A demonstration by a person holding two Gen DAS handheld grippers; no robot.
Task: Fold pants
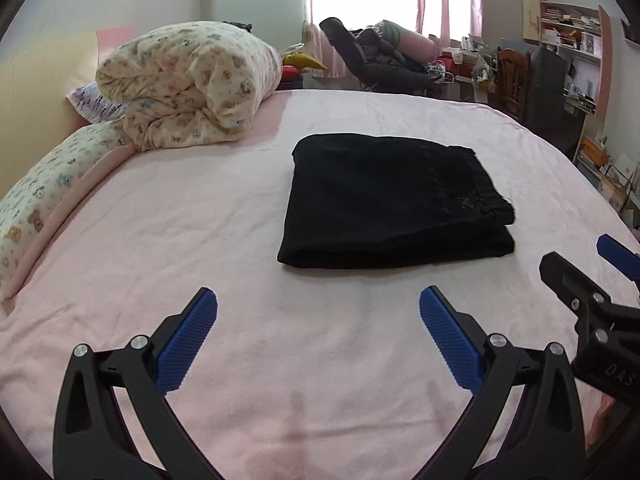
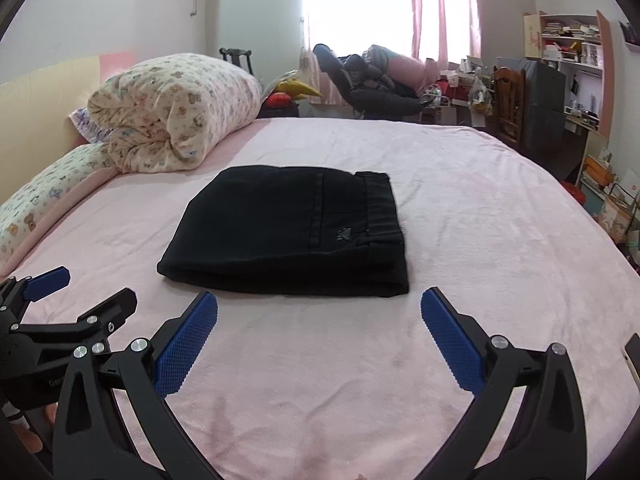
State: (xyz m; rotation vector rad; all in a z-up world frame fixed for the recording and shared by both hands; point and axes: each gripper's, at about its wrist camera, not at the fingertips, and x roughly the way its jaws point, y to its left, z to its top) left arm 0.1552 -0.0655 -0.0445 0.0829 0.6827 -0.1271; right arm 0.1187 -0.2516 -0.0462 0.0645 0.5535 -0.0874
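Black pants (image 1: 396,200) lie folded into a compact rectangle on the pink bed (image 1: 200,220), waistband to the right. In the right wrist view the pants (image 2: 288,232) lie just beyond my fingers. My left gripper (image 1: 318,306) hovers open over bare sheet in front of the pants, its blue pads (image 1: 188,344) spread wide and empty. My right gripper (image 2: 319,306) is likewise open and empty, close to the pants' near edge. Each gripper also shows in the other's view: the right gripper (image 1: 588,264) at the right edge, the left gripper (image 2: 86,286) at the left edge.
A rolled bear-print quilt (image 1: 188,84) and a long pillow (image 1: 52,192) sit at the bed's left side by the headboard. Beyond the bed's far edge (image 2: 400,124) stand a reclined black chair (image 1: 368,60), a wooden chair (image 1: 512,76), cluttered shelves (image 1: 568,44) and a bright window.
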